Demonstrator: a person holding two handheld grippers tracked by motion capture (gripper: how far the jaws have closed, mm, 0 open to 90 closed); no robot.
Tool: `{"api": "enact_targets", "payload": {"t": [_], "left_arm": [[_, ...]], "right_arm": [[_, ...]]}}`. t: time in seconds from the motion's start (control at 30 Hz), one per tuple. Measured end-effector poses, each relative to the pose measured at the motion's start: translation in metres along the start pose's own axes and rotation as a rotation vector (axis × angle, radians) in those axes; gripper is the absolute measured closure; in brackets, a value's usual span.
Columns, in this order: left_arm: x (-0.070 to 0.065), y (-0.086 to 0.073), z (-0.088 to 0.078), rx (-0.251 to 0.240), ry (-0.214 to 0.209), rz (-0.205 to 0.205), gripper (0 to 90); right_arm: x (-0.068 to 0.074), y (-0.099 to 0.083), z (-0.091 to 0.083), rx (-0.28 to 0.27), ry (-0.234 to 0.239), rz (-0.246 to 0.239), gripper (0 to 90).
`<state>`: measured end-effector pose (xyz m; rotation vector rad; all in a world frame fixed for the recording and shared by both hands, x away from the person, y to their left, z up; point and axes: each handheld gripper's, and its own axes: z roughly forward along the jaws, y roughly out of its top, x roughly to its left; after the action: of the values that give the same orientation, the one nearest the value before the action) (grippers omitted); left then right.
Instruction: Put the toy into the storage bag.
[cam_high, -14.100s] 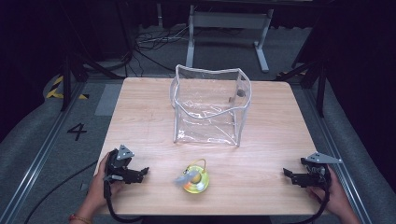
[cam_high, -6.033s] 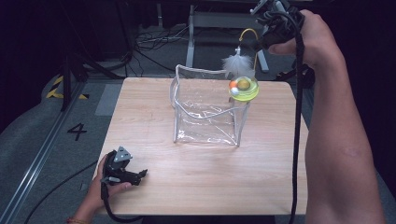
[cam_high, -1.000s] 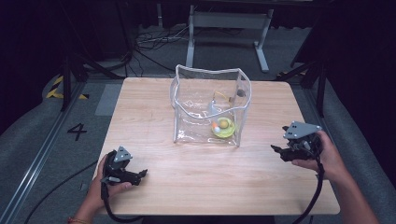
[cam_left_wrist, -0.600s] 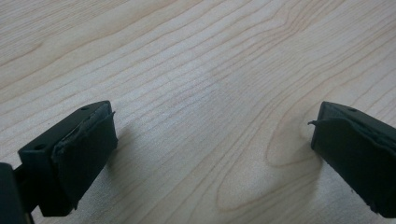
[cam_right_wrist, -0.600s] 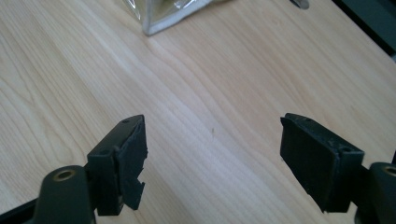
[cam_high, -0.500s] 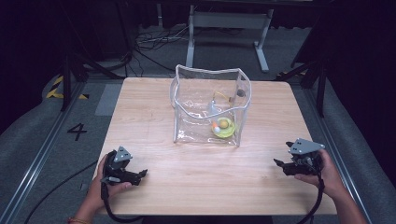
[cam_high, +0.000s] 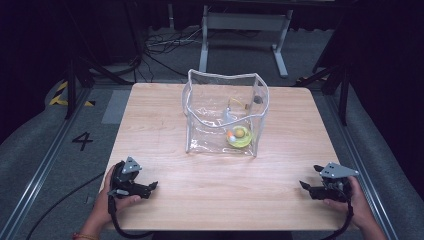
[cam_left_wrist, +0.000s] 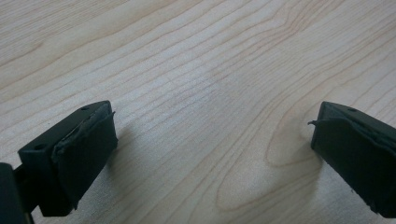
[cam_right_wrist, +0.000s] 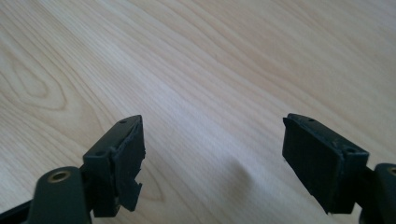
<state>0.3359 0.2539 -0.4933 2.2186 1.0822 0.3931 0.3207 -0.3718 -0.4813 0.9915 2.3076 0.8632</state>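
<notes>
Toy lies inside the clear bag mid-counter in my high view, so I park both hand-held grippers, left, right, near me; each gripper view shows empty jaws spread over bare wood.

Lab or studio: black drapes, floor cables, metal rails.

light wood table on grey carpet floor; metal stand, cables behind; dark surroundings.
</notes>
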Motion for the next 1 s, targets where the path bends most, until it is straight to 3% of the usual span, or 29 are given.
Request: {"api": "enact_targets", "payload": {"t": [0.2, 0.23, 0.4, 0.5, 1.0], "left_arm": [[-0.002, 0.000, 0.000, 0.006, 0.002, -0.025, 0.5], [-0.002, 0.000, 0.000, 0.006, 0.003, -0.026, 0.5], [-0.002, 0.001, 0.000, 0.005, 0.013, -0.024, 0.5], [-0.004, 0.000, 0.000, 0.001, 0.020, -0.042, 0.5], [-0.004, 0.000, 0.000, 0.001, 0.029, -0.043, 0.4]], "right_arm": [[-0.001, -0.022, 0.000, -0.041, 0.016, 0.128, 19.1], [-0.002, -0.022, -0.001, -0.036, -0.003, 0.141, 18.0], [-0.004, -0.022, 0.000, -0.021, 0.004, 0.181, 16.1], [-0.007, -0.022, 0.003, 0.000, 0.019, 0.241, 13.2], [-0.008, -0.022, 0.003, 0.004, 0.015, 0.246, 12.1]]}}
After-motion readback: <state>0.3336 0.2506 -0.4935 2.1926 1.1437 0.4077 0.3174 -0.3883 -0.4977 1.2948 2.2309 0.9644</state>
